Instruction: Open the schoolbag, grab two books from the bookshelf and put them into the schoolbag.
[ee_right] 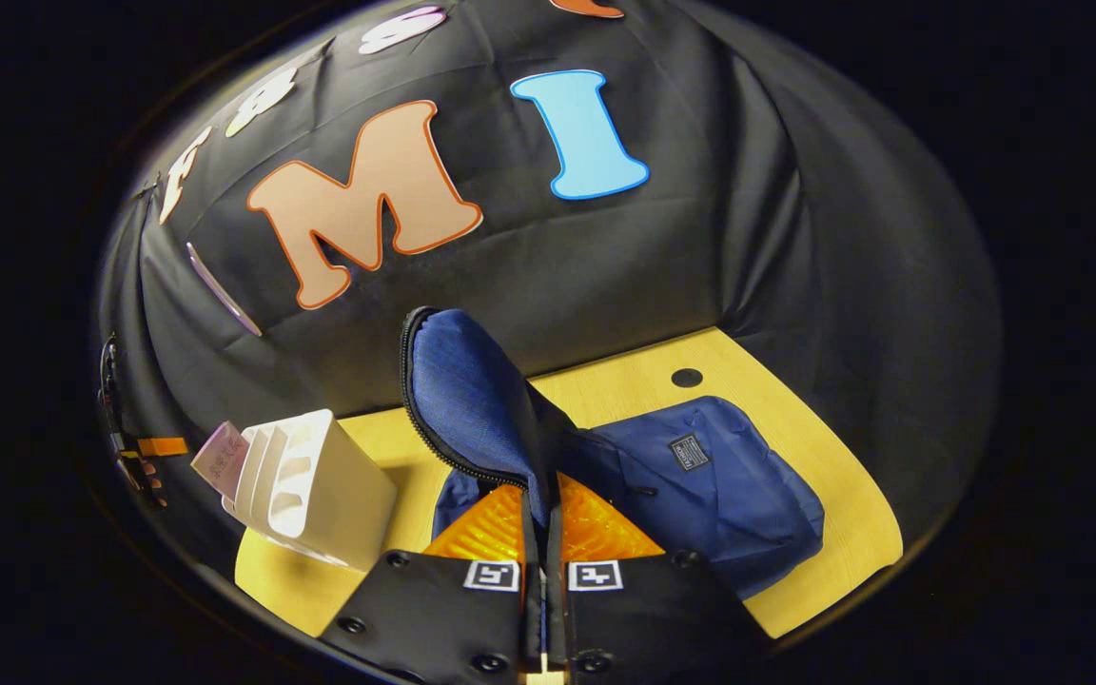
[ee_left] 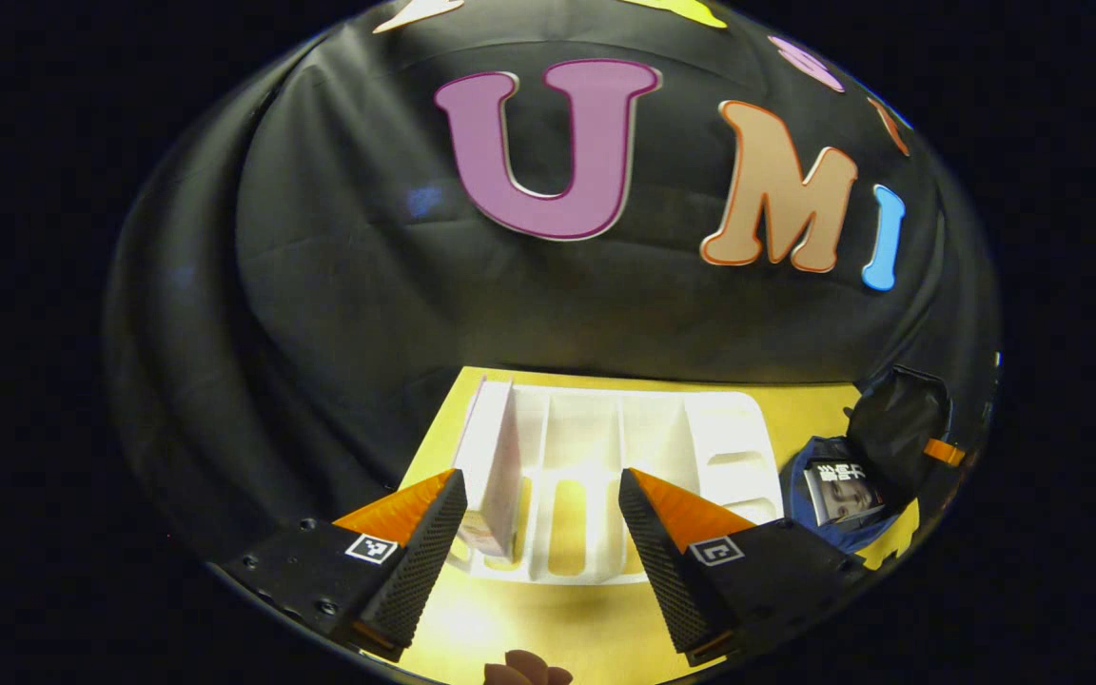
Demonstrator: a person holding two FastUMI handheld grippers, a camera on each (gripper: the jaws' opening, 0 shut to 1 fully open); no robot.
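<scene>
Dim booth, glare on table (ee_left: pixel 548 609), fisheye-warped edges.

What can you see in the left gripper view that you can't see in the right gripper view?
Left gripper view: a book lying inside the schoolbag, and the left gripper open in front of the bookshelf. Right gripper view: the right gripper shut on the bag's lifted flap, and a round hole in the table. Both: bookshelf, schoolbag, yellow table, and one standing book.
</scene>
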